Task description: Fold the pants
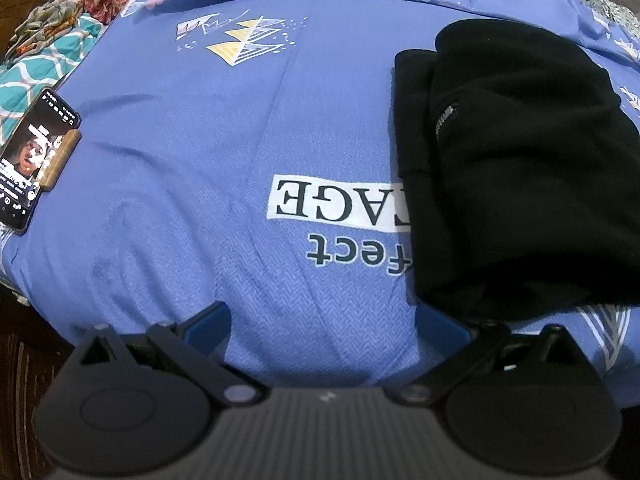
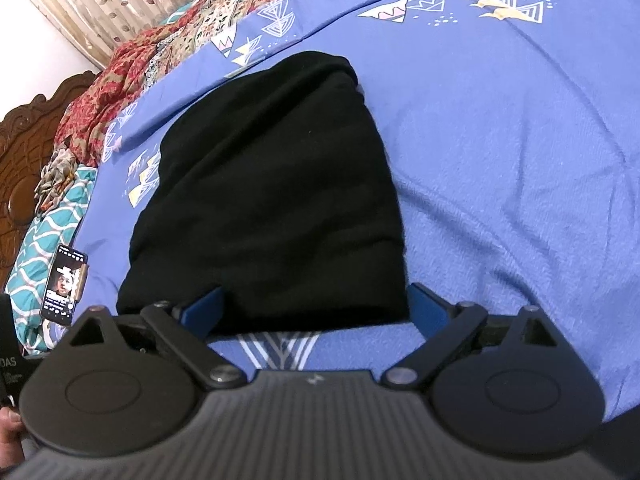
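Blue bedsheet under folded pants, zipper left-view only, both tongs spread

Bare bedsheet is lying open between the pants and the phone at its edge.

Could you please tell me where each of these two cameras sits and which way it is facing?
Left wrist: on the open left gripper, facing across the blue printed bedsheet; the folded black pants lie to its right.
Right wrist: on the open right gripper, facing the pants directly; a bit of hand shows bottom left.
Shared: pants, bedsheet, lit black smartphone.
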`<state>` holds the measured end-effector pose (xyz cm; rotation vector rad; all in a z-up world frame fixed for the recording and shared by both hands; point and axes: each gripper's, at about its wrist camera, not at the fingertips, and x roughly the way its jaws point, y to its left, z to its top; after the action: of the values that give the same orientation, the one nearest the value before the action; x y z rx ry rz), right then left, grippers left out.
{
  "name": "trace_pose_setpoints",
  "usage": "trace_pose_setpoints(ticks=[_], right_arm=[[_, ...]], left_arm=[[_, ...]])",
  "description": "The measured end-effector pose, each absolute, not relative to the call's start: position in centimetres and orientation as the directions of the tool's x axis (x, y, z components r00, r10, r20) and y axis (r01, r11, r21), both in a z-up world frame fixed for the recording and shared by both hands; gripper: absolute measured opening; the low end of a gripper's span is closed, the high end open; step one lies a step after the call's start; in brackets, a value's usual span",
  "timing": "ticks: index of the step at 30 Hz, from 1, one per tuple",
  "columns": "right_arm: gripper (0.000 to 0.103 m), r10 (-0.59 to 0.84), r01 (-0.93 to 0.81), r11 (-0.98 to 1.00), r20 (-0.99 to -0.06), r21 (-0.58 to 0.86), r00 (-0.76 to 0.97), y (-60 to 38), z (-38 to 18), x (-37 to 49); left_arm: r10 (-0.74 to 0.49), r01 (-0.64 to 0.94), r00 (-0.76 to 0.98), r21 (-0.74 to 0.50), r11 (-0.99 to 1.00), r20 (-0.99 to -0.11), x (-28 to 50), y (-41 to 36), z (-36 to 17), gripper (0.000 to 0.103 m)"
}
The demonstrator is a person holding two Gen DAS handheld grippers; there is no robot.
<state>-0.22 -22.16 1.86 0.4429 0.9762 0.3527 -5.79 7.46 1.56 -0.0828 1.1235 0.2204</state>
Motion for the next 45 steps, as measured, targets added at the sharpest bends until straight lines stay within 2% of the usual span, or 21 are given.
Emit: trace_pose_setpoints(ticks=[17, 45], right_arm=[[0.103, 0.509, -0.055, 0.823, -0.692, 0.565, 0.512, -22.98, 1.47, -0.33], [0.103, 0.517, -0.047, 0.817, -0.693, 0.575, 0.502, -23.11, 1.4, -0.12]], left_arm=[[0.135, -0.216, 0.408, 0.048, 0.975, -0.903, -5.76, 7.39, 1.35, 0.103], [0.102, -0.226, 0.418, 0.006, 0.974, -0.903, -6.13, 7.95, 0.75, 0.103]])
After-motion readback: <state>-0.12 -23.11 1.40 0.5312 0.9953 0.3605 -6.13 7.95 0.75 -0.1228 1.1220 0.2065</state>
